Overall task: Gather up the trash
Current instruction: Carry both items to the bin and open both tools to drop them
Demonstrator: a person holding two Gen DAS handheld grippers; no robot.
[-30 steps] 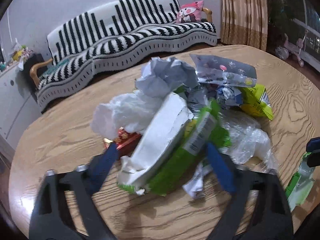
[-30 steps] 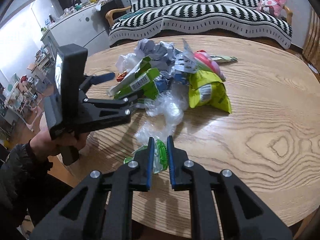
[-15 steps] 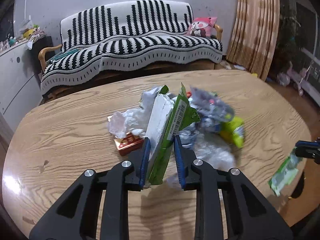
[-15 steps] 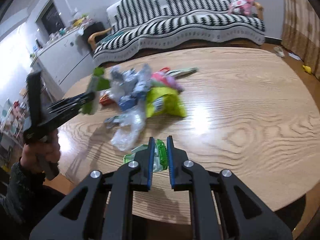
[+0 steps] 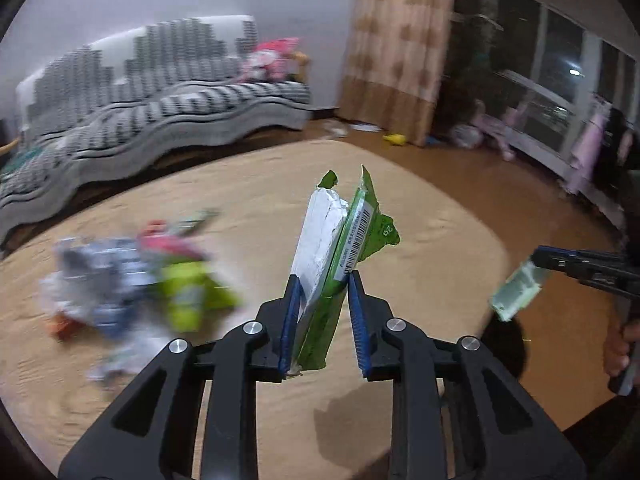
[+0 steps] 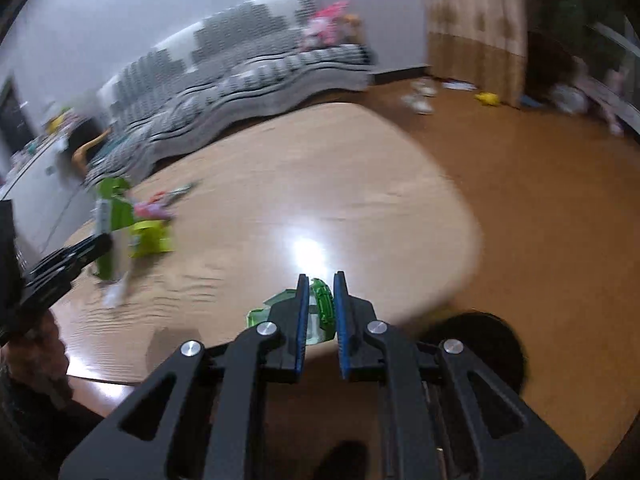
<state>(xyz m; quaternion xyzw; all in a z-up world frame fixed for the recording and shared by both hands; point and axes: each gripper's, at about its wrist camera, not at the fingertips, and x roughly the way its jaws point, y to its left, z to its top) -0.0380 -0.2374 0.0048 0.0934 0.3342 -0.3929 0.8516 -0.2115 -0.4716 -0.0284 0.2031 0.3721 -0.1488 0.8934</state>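
Note:
My left gripper (image 5: 320, 284) is shut on a green snack wrapper (image 5: 344, 240) with a white inside and a barcode, held upright above the wooden table (image 5: 420, 240). It also shows in the right wrist view (image 6: 112, 216). My right gripper (image 6: 321, 280) is shut on a small pale green wrapper (image 6: 320, 316), seen in the left wrist view (image 5: 516, 292) hanging past the table's right edge. The blurred trash pile (image 5: 152, 280) with a yellow-green bag (image 6: 152, 236) lies on the table at left.
A sofa with a black-and-white striped cover (image 5: 140, 100) stands behind the table. A curtain (image 5: 396, 48) and window (image 5: 560, 80) are at the right. A dark round object (image 6: 484, 340) sits on the floor below the table's edge.
Both grippers have swung right with their wrappers, away from the pile. The view has turned toward the curtain and window, and the pile has slid to the left.

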